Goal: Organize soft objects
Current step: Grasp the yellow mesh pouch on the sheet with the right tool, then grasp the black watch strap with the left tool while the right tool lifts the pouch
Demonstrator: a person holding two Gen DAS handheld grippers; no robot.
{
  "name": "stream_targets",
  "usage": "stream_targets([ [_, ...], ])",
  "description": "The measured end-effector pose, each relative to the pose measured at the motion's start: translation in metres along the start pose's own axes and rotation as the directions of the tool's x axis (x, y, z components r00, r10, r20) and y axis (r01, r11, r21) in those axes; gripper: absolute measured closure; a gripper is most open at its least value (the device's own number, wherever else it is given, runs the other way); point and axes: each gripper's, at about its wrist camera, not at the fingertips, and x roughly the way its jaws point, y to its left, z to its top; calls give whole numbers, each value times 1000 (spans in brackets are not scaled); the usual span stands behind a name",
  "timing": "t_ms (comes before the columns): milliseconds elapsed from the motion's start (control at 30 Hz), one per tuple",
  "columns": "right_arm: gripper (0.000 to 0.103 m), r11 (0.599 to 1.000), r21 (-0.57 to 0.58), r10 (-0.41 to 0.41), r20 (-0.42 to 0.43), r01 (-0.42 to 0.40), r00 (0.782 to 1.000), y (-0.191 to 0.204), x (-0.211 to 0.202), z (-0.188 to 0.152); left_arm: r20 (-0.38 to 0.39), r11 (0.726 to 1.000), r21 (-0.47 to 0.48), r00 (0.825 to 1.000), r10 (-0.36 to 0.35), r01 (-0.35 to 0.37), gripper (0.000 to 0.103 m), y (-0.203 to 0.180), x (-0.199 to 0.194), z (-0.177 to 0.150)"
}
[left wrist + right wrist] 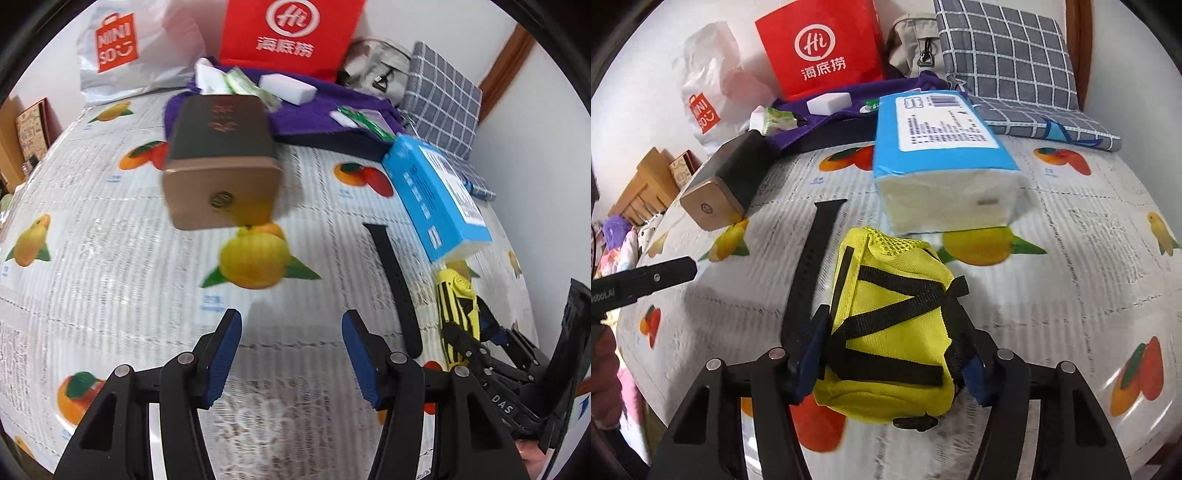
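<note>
My right gripper (pixel 892 354) is shut on a yellow pouch with black straps (pixel 890 325), held just over the fruit-print tablecloth (pixel 1071 295). The pouch also shows in the left wrist view (pixel 456 310), between the right gripper's fingers. My left gripper (pixel 291 354) is open and empty above the cloth, to the left of the pouch. A blue tissue pack (pixel 942 162) lies just beyond the pouch; it also shows in the left wrist view (pixel 436 195). A purple towel (pixel 314 110) lies at the back with white sponges (pixel 288 88) and small packets on it.
A brown-capped dark box (pixel 218 162) lies ahead of the left gripper. A black strap (pixel 395 284) lies between the grippers. A red paper bag (pixel 288 33), a white Miniso bag (pixel 122 48), a grey bag (pixel 916 44) and a checked cushion (pixel 1008 55) stand along the wall.
</note>
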Motion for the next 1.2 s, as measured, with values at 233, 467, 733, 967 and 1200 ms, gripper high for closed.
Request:
stream_targets([
  [233,44,999,32,15,15,-15,1000,-30,-15,-7,-46,997,43,997,-59,61,49,-36,25,-2],
  [467,44,999,49,7,33,-9,999,-51,-20,-9,-32,993,116,999,-17,21,46,-78,45,5],
  [733,44,999,36,29,32,-30,999,-59,-18,-8,14,963,246,994,110,-110,78,-112,56,8],
  [967,43,996,53,64,39,-67,997,-67,-18,-9,-18,978,203,999,50,-45,82,-95,53,13],
  [1200,42,996,46,71,39,-72,997,-67,-15,-9,17,969,227,995,94,-96,78,-104,60,14],
])
